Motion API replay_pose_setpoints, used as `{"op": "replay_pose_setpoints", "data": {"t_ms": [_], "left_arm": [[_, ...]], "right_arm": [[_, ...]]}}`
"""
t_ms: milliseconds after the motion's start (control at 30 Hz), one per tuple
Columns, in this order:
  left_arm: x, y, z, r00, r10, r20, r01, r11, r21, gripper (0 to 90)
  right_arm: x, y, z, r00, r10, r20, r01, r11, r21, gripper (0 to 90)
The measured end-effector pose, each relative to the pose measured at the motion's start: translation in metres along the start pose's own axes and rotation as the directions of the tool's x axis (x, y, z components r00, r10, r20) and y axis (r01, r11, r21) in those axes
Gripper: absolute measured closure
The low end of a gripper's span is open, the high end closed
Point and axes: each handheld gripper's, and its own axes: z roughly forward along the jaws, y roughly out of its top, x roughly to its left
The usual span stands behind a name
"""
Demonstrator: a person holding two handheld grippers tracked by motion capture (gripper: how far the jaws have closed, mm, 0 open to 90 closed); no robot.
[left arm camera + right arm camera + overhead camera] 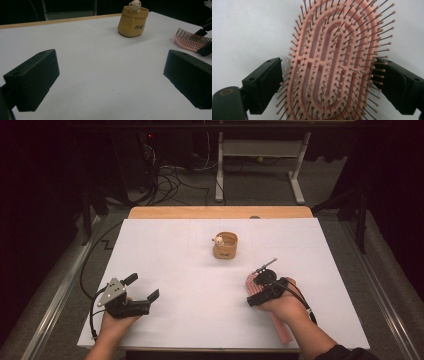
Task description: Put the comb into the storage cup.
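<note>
High view: the right gripper (256,292) sits over the head of a pink hairbrush (251,283) lying bristles up on the white table (190,270), its handle running back under the right hand (285,304). The left gripper (142,287) rests apart, jaws spread wide and empty, probably waiting. A tan cup (225,245) stands farther back.

Left gripper view: its 2 jaws frame bare table; the hairbrush (190,41) lies to one side.

Right gripper view: the jaws straddle the hairbrush (334,62), pads at the bristle edges, seemingly not yet clamped, apparently positioned for a grasp across its width.
</note>
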Motion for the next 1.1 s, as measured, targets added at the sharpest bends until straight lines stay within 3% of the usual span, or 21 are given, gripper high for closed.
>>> {"op": "replay_pose_setpoints", "data": {"t_ms": [600, 800, 1100], "left_arm": [[-0.001, 0.000, -0.001, 1.0000, -0.001, 0.001, 0.001, 1.0000, -0.004, 0.8], [-0.001, 0.000, -0.001, 1.0000, 0.002, 0.004, -0.002, 1.0000, -0.001, 0.8], [-0.002, 0.000, -0.001, 1.0000, 0.002, 0.006, -0.002, 1.0000, -0.003, 0.8]], "right_arm": [[-0.001, 0.017, 0.002, 0.9996, 0.016, 0.024, -0.018, 0.996, 0.085, 15.0], [-0.005, 0.020, 0.005, 0.9990, 0.044, -0.002, -0.043, 0.992, 0.120, 13.9], [-0.006, 0.026, 0.007, 0.9995, 0.029, -0.009, -0.028, 0.986, 0.163, 13.6]]}}
